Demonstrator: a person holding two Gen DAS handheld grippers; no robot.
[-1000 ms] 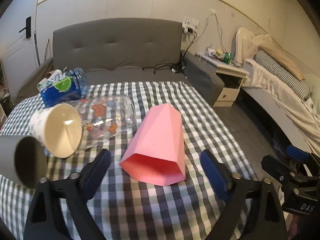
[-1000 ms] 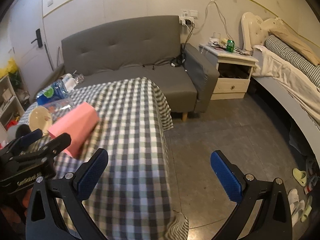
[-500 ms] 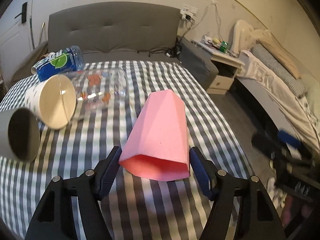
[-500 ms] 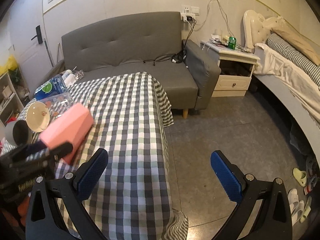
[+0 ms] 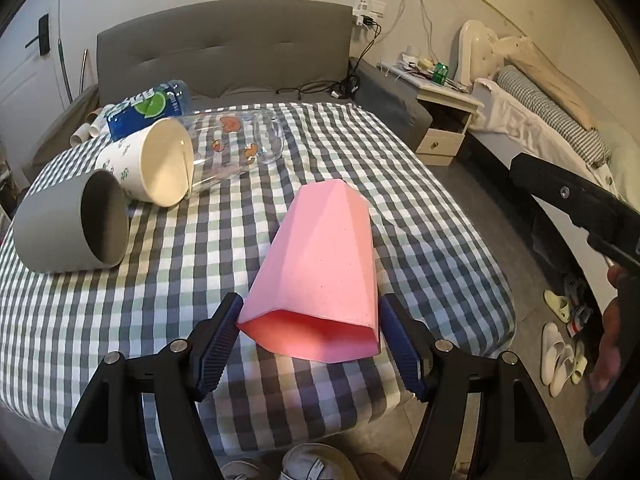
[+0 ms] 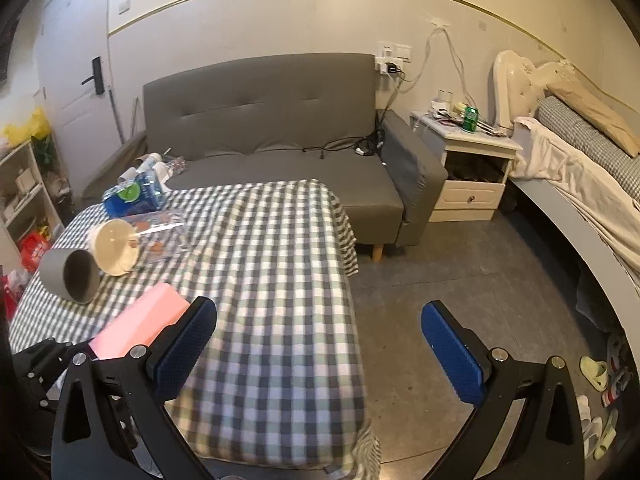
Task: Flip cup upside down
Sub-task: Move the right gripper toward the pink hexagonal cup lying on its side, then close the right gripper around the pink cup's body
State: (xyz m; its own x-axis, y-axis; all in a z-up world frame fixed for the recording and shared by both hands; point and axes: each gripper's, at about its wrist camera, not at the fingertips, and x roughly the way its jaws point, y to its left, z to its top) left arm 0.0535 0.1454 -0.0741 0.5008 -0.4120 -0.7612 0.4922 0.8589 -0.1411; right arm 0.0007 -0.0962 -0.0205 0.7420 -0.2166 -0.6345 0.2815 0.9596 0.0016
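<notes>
A pink faceted cup (image 5: 320, 264) lies on its side on the checked tablecloth (image 5: 200, 272), its open mouth toward my left gripper (image 5: 310, 336). The left gripper's blue pads (image 5: 218, 340) press the two sides of the cup's rim, so it is shut on the cup. The cup also shows in the right wrist view (image 6: 140, 326), held by the left gripper at the lower left. My right gripper (image 6: 318, 348) is open and empty, above the table's right edge and the floor.
A grey cup (image 5: 72, 228), a white paper cup (image 5: 148, 166), a clear glass with cartoon prints (image 5: 236, 144) and a blue bottle (image 5: 148, 108) lie on their sides at the table's far left. A grey sofa (image 6: 272, 128), a nightstand (image 6: 468, 168) and a bed (image 6: 580, 168) stand beyond.
My left gripper moved forward around the pink cup's mouth and closed on its rim. My right gripper rose and shifted a little; it stayed open.
</notes>
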